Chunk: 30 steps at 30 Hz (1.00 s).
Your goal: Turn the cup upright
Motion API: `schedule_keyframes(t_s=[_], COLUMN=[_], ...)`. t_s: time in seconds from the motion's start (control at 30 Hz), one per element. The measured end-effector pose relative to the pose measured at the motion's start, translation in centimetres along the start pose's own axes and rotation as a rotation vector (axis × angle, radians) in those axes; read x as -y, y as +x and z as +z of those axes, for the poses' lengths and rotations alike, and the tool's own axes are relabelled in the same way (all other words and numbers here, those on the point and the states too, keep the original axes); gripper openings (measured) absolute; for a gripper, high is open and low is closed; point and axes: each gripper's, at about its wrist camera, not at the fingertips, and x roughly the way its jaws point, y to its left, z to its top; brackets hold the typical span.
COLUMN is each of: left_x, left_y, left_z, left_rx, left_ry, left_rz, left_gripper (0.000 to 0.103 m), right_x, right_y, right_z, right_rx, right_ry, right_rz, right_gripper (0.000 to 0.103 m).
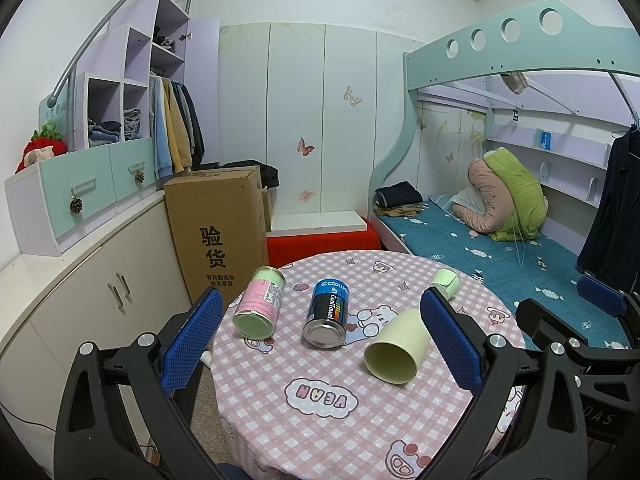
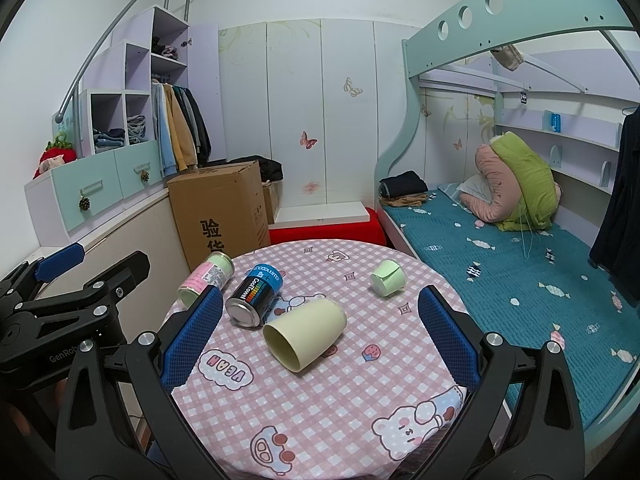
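It was a kid's bedroom with a bunk bed on the right, a cardboard box against the wardrobe side, and a small round desk covered in a pink checked cloth.

The left tool hung over the near edge of the desk with its blue pads spread wide, gripping nothing. The right tool was in pretty much the same pose, fingers wide apart and empty too. Each one showed up at the edge of the other's camera.

Right between the pads in both views sat the cup, a pale yellow one lying on its side on the cloth, open mouth facing the cameras, not touching either tool. In the left view it lay just beside that tool's right pad.

Just left of the cup was a blue-and-black can, also tipped over, bottom end toward the cameras. Further left was a pink-and-green jar on its side near the desk edge. Over on the far right side of the desk was a small green cup, knocked over as well, well apart from the yellow one.
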Motion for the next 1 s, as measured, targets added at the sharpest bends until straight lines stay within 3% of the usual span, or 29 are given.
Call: schedule_keyframes(t_s=[0.43, 0.73, 1.0], left_x=[-0.2, -1.2, -3.9], left_y=[2.0, 3.9, 8.0], left_z=[-0.4, -0.3, -0.5], left_rx=[-0.02, -0.058, -0.137], left_ry=[-0.003, -0.017, -0.061], left_rz=[0.007, -0.013, -0.003], left_gripper=[0.095, 0.095, 0.095], right_x=[-0.4, -1.1, -2.0], right_y=[1.6, 4.9, 9.8], right_z=[-0.1, -0.5, -0.2], right_rx=[-0.013, -0.051, -0.117], right_ry=[0.0, 0.003, 0.004], right_rz=[0.005, 0.023, 0.049], right_gripper=[0.098, 0.098, 0.098])
